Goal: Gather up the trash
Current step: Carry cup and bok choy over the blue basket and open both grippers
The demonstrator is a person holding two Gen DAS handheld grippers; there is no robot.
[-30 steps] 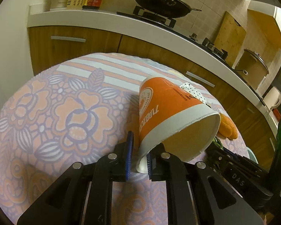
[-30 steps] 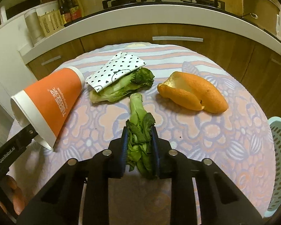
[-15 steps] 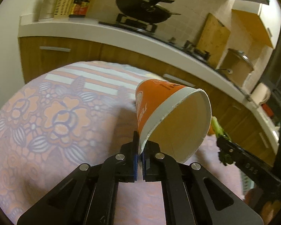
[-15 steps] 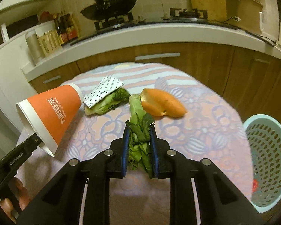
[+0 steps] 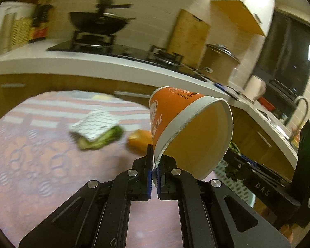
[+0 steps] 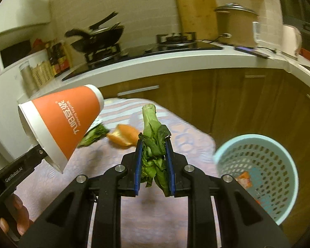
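Note:
My left gripper (image 5: 153,161) is shut on the rim of an orange paper cup (image 5: 188,128), held tilted in the air above the table; the cup also shows in the right wrist view (image 6: 62,122). My right gripper (image 6: 154,155) is shut on a green leafy vegetable (image 6: 153,142), lifted above the table's right edge. On the flowered tablecloth (image 5: 31,165) lie an orange peel (image 6: 124,137), a second green vegetable (image 5: 101,139) and a white dotted wrapper (image 5: 95,124). A light blue perforated basket (image 6: 258,173) stands on the floor to the right, with some trash inside.
A kitchen counter (image 6: 175,62) with a wok (image 6: 99,38), a stove, a cutting board and a pot runs behind the table. Brown cabinets (image 6: 237,103) stand below it. The right gripper's body shows at the right of the left wrist view (image 5: 268,186).
Both grippers have lifted and swung right with their loads. The cup has risen off the table, and the basket has come fully into the right wrist view.

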